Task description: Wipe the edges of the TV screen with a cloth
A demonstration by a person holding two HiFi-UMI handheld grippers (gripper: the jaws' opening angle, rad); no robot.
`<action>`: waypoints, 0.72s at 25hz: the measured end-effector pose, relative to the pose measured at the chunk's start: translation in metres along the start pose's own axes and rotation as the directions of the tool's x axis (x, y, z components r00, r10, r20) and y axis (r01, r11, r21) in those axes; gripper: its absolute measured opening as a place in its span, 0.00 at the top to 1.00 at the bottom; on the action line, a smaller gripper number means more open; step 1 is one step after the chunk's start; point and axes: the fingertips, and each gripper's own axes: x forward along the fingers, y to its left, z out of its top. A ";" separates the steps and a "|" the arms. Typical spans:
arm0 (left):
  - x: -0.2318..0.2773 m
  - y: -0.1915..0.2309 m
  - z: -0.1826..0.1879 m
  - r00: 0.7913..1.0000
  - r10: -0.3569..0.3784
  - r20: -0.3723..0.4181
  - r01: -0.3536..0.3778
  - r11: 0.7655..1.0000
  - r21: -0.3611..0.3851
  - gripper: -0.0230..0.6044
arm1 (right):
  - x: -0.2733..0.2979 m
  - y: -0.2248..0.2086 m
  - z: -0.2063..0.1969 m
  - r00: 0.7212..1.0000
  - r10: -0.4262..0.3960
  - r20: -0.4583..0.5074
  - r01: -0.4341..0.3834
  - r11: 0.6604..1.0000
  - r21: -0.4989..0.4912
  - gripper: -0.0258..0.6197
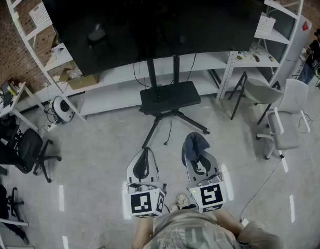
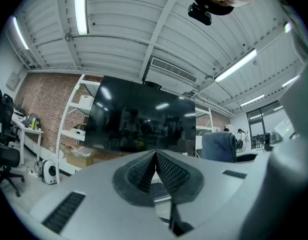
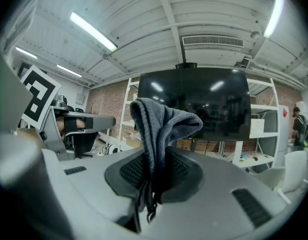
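Grey-blue fabric, one folded cloth (image 3: pixel 157 126), stands pinched between the closed jaws of the right gripper (image 3: pixel 154 166). The left gripper (image 2: pixel 154 160) has its jaws pressed together, empty. One large black TV screen (image 1: pixel 149 19) on a stand faces both grippers, well apart.

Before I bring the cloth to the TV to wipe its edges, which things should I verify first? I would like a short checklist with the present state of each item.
1. Grey folded cloth gripped by the right tool: ok, the jaws are shut on it.
2. Left tool free: ok, jaws together, nothing between them.
3. Large black TV screen ahead of both tools: ok.
4. Cloth touching a screen edge: not ok, both tools are well short of the screen.
5. Floor path free: not ok, the black stand base lies on the floor in front of the screen.
6. Dirt on the edges: cannot tell.
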 end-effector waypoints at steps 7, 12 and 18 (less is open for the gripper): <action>0.004 -0.008 -0.002 1.000 -0.005 -0.006 0.005 1.000 0.011 0.94 | 0.001 -0.004 -0.001 1.000 0.003 0.007 -0.003 1.000 -0.012 0.86; 0.008 -0.013 -0.003 1.000 -0.004 -0.010 0.004 1.000 0.013 0.94 | 0.001 -0.009 -0.007 1.000 0.024 0.008 -0.024 0.999 0.027 0.86; 0.022 -0.021 -0.010 1.000 0.006 -0.024 -0.006 1.000 0.016 0.94 | 0.001 -0.036 -0.015 1.000 -0.003 0.021 0.002 0.999 0.033 0.86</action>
